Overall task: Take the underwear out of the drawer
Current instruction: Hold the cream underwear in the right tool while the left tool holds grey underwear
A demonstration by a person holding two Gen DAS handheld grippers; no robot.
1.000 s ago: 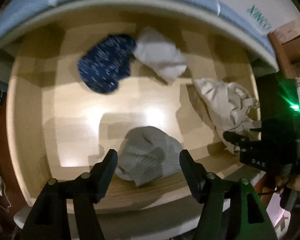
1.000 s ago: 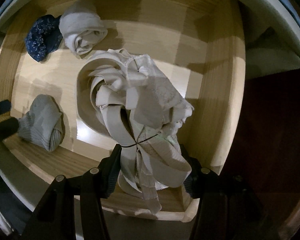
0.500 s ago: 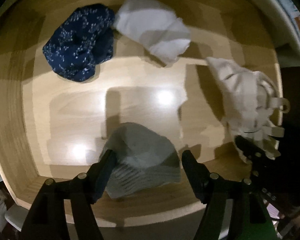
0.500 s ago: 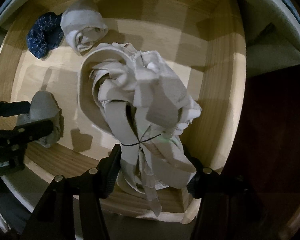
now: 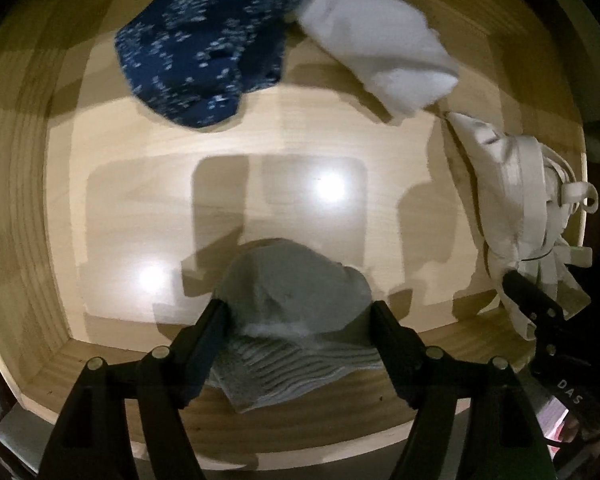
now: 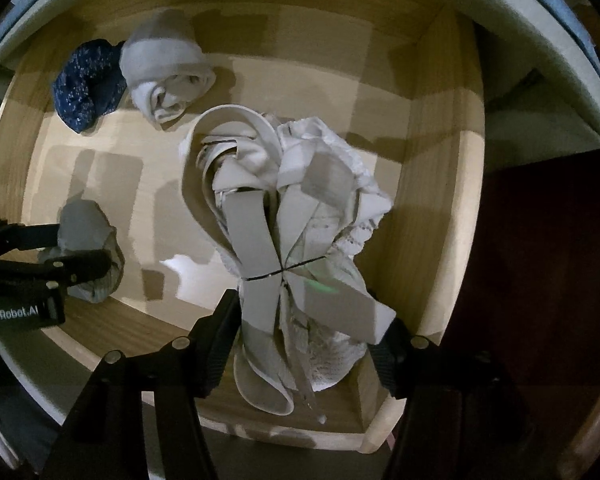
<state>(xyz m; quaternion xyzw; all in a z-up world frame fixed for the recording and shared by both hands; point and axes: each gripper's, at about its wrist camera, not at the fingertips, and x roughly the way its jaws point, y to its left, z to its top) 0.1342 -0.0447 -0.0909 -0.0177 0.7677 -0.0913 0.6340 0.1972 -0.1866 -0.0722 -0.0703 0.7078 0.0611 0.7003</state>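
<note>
A dim room; the pale, glossy wooden drawer [image 5: 260,184] holds soft bundles. The left gripper [image 5: 300,320], jaws opening, straddles ribbed grey underwear [image 5: 292,292] at lower centre. The right gripper [image 6: 304,320], jaws opening, flanks a strappy cream bundle [image 6: 284,216].

Home bedroom, by the look: open light-wood drawer [image 6: 440,208] w/ rolled underwear, incl. navy patterned pair [image 5: 208,44] at 11 o'clock, white roll [image 5: 380,40] at 1, cream bundle [image 6: 292,220] centre; pale bedding-like edge [image 6: 540,40] beyond, approx. 2 o'clock.
</note>
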